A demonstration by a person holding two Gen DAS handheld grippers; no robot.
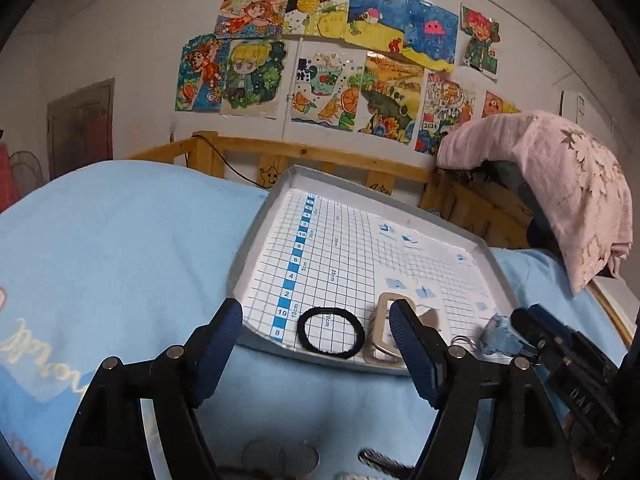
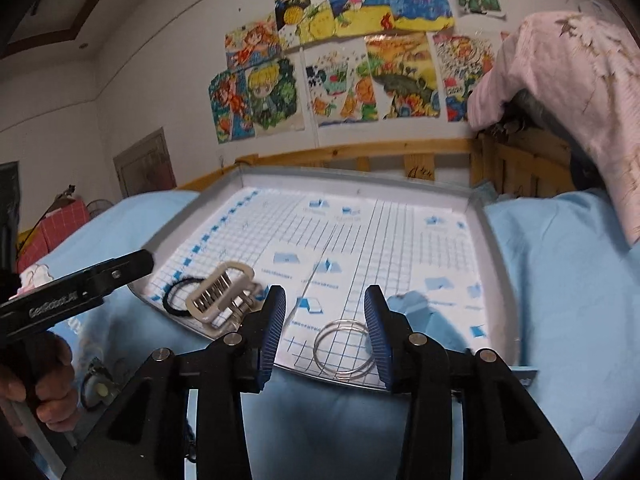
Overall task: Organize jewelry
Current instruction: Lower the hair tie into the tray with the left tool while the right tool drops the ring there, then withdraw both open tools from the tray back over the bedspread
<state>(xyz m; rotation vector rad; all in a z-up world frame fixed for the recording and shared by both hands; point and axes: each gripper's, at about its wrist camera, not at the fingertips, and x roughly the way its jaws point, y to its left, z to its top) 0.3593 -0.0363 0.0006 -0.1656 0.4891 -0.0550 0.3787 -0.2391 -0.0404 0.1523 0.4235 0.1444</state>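
A shallow tray [image 1: 256,236] lined with blue grid paper lies on a light blue bed. In it near the front edge are a black hair tie [image 1: 330,332], a beige hair claw clip [image 1: 384,330] and silver wire bangles [image 2: 344,346]. My left gripper [image 1: 316,346] is open, fingers either side of the hair tie, just before the tray's front edge. My right gripper [image 2: 326,330] is open with the bangles between its fingers; it shows at the right of the left wrist view [image 1: 560,352]. The tray [image 2: 496,236], hair tie [image 2: 180,294] and clip [image 2: 220,296] also show in the right wrist view.
A wooden bed rail [image 1: 320,152] runs behind the tray. A pink floral blanket [image 1: 568,184] hangs over it at right. Children's drawings [image 1: 332,68] cover the wall. A blue cloth piece [image 2: 416,310] lies in the tray. Small items [image 1: 280,460] lie on the bed by my left gripper.
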